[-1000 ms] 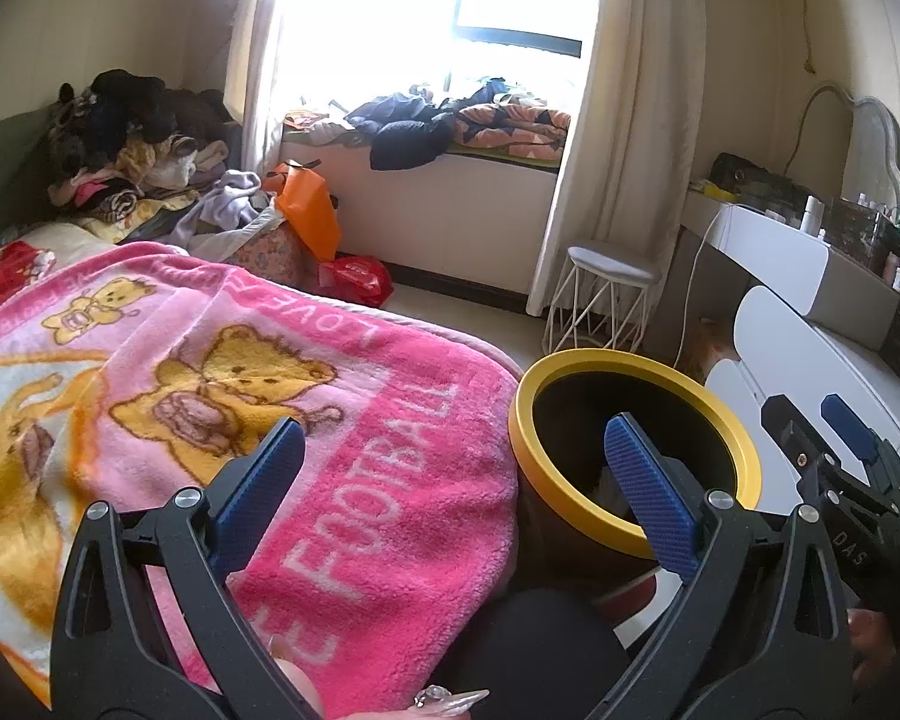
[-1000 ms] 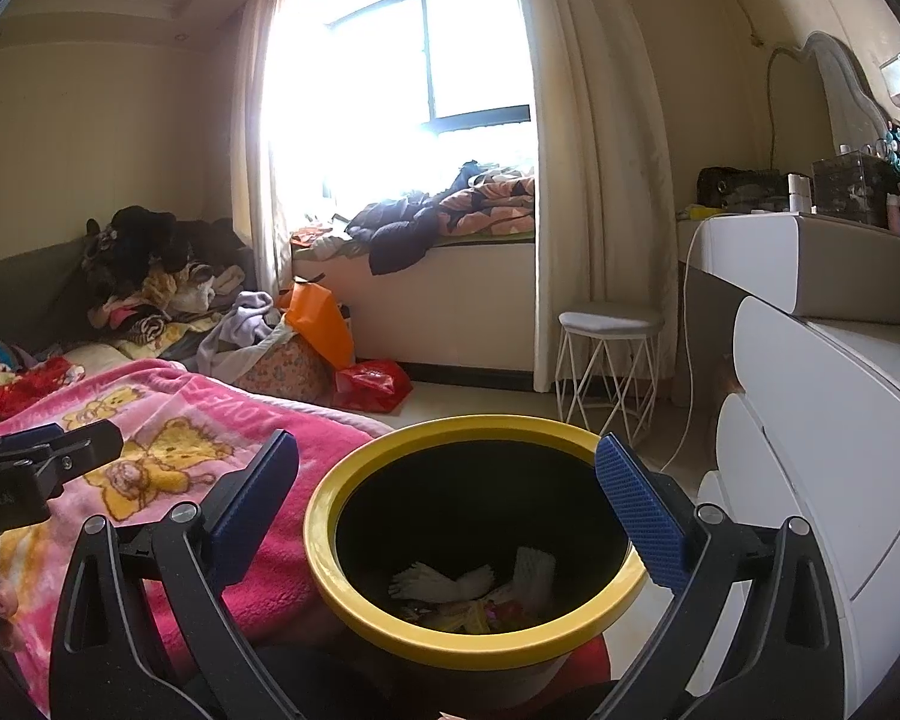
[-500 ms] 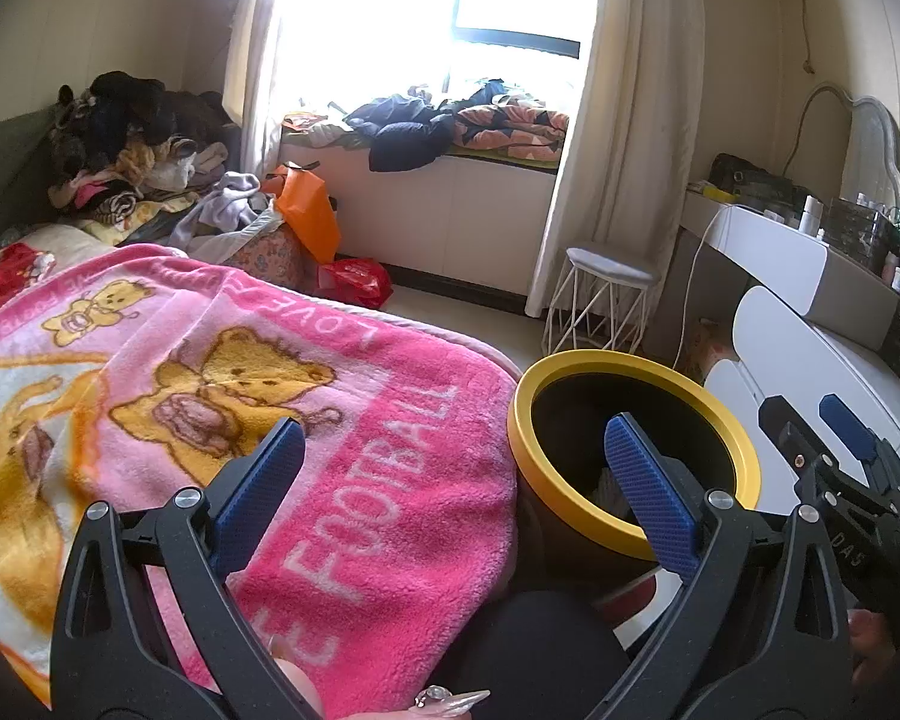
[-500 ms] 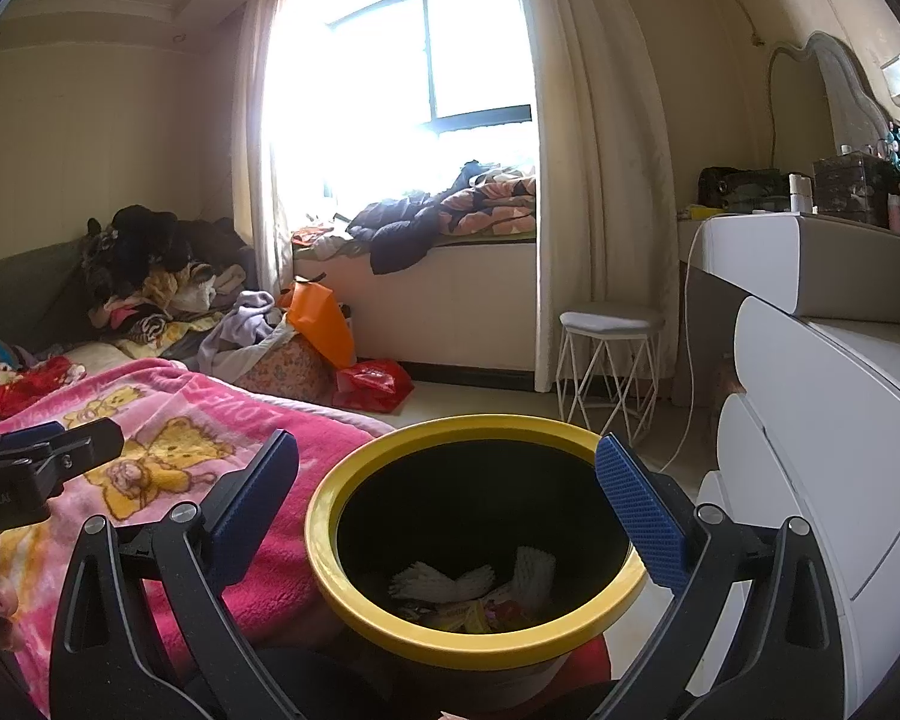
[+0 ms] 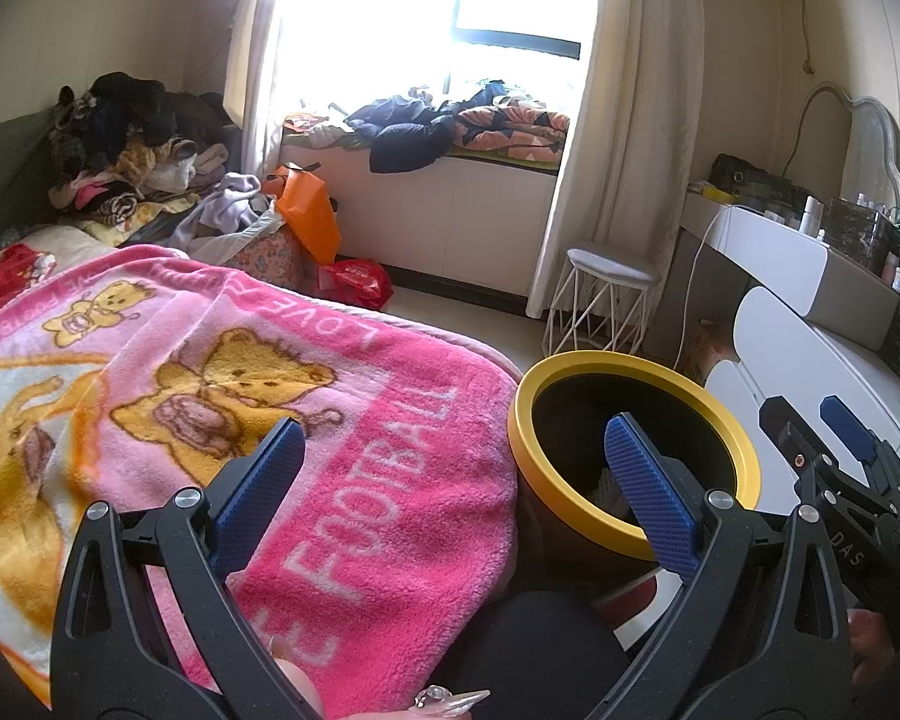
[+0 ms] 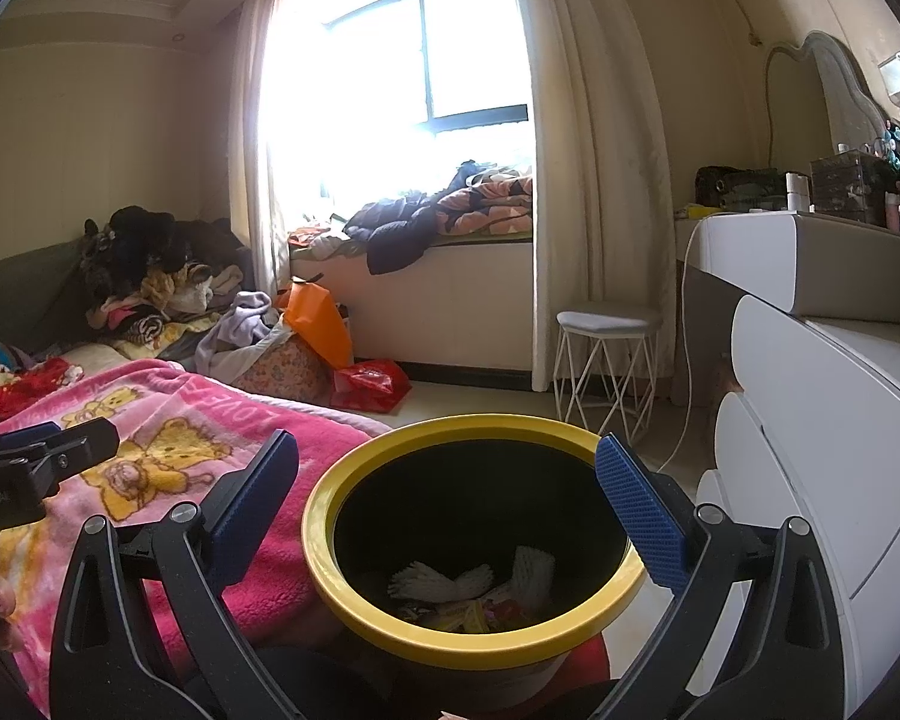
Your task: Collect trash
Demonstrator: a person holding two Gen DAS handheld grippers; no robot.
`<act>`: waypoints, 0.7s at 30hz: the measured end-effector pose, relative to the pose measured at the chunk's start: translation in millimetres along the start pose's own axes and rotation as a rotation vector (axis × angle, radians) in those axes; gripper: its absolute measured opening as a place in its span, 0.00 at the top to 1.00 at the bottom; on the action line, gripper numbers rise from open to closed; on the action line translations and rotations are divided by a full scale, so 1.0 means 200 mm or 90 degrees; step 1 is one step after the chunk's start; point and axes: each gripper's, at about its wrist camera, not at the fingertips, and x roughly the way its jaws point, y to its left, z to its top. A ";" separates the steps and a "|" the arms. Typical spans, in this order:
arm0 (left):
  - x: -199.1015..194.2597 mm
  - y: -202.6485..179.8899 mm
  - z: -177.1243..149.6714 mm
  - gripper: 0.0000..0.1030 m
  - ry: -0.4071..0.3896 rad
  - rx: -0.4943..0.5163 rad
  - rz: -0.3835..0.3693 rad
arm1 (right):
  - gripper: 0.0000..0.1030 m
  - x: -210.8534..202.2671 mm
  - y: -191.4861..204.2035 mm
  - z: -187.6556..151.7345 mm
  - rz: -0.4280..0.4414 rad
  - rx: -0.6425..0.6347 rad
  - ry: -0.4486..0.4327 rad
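Right tool (image 6: 444, 498) is spread wide and empty, left tool (image 5: 456, 468) too. Yellow-rimmed bin (image 6: 354, 594) sits right under the right one, crumpled white wrappers (image 6: 444, 579) at the bottom. Looks light, squashy stuff, so I'd pinch a loose fold.

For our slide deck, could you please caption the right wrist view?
Open right gripper poised above the yellow-rimmed bin holding white foam trash, beside a pink blanket.

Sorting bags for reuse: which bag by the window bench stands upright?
The orange bag; the red plastic bag lies slumped on the floor beside it.
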 end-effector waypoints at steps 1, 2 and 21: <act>0.00 0.00 0.00 0.10 0.000 0.000 0.001 | 0.06 0.00 0.00 0.00 0.001 0.000 0.000; 0.00 0.00 0.00 0.10 0.000 0.000 0.001 | 0.06 0.00 0.00 0.00 0.000 0.001 -0.002; 0.00 0.01 0.01 0.10 0.008 0.006 0.011 | 0.06 0.00 -0.02 0.00 -0.008 0.006 -0.004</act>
